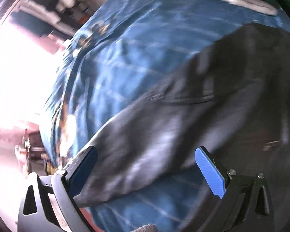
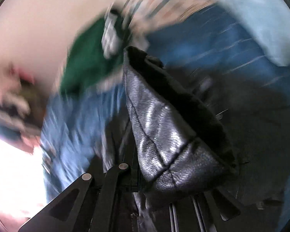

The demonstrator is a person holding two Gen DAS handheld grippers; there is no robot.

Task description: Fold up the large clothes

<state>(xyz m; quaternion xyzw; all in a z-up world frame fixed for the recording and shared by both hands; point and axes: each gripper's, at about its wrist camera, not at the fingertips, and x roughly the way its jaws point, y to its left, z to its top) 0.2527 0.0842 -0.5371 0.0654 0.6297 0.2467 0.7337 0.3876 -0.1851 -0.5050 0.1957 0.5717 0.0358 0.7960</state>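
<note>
A large dark grey-black garment [image 1: 193,104] lies on a blue patterned bed sheet [image 1: 129,44]. My left gripper [image 1: 147,172] is open, its blue pads [image 1: 209,174] spread wide just above the garment's near part. My right gripper [image 2: 143,189] is shut on the garment [image 2: 164,135]: a thick fold with a shiny quilted lining and a black fuzzy edge stands up from between its fingers. Both views are motion-blurred.
A green cloth [image 2: 85,61] and a pale blue pillow [image 2: 261,19] lie at the far side of the sheet [image 2: 212,42]. Bright window light and cluttered furniture [image 1: 54,5] are off to the left of the bed.
</note>
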